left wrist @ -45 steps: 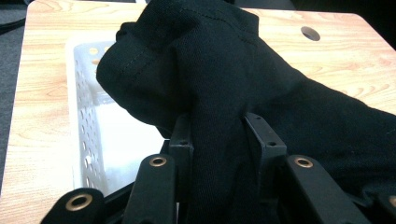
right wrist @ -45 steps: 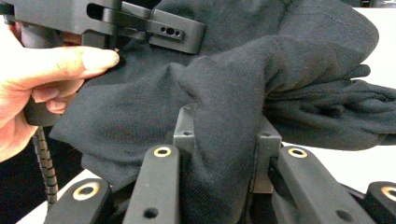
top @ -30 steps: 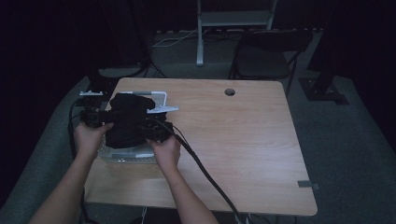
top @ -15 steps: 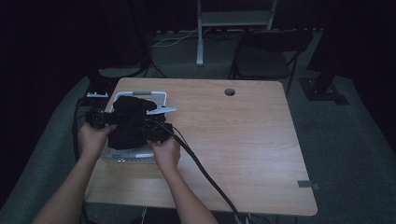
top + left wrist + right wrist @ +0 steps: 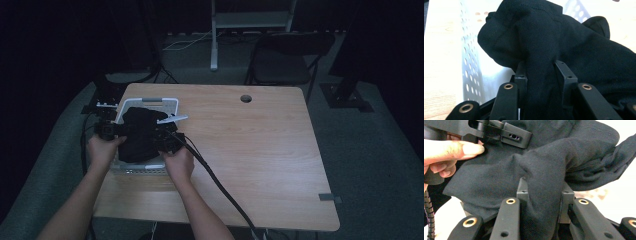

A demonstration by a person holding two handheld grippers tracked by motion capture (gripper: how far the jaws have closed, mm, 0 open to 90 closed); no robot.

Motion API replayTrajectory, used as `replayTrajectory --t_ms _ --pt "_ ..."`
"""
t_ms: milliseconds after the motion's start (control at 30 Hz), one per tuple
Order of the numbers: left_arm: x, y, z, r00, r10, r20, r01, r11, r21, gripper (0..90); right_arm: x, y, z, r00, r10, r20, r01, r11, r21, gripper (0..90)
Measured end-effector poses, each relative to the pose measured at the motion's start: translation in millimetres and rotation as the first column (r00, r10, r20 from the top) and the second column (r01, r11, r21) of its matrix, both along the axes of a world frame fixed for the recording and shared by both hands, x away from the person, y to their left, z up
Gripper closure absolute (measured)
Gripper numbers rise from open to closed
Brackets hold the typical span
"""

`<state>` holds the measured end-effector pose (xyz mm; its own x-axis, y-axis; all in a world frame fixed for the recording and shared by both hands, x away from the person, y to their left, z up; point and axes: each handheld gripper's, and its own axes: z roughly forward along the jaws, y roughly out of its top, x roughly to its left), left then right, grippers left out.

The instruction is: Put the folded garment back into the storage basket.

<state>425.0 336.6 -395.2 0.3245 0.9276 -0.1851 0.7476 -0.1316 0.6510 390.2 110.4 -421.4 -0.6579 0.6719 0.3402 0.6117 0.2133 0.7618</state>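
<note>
On the wooden table point(image 5: 260, 150) in a dark room, I hold the black garment point(image 5: 140, 135) bunched over the white perforated basket point(image 5: 142, 169) near the table's left edge; over the last second it has drawn in from a wider spread, which I judge means it is being gathered into the basket. The left gripper point(image 5: 541, 72) and right gripper point(image 5: 544, 188) each clamp a fold of cloth, as the gripper views show, whereas the high view gives the layout.
</note>
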Motion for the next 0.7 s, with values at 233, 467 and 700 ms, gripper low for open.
replayTrajectory --t_ms 233,467,700 --pt "1.8 -2.4 -2.4 0.9998 -0.002 -0.019 0.002 1.0000 -0.002 67.7 0.9 -0.4 -0.6 1.0000 -0.001 0.003 0.001 1.000 -0.028 70.3" --pt "2.7 -7.1 -5.0 0.9996 -0.006 -0.028 0.007 0.9995 0.032 67.3 0.1 2.5 0.1 0.9997 -0.001 0.024 0.003 0.996 -0.090 69.8" --pt "4.5 -5.9 -6.3 0.9987 -0.003 -0.050 0.005 0.9996 0.027 66.1 1.9 1.5 -1.3 1.0000 0.004 -0.003 -0.004 0.997 -0.076 66.5"
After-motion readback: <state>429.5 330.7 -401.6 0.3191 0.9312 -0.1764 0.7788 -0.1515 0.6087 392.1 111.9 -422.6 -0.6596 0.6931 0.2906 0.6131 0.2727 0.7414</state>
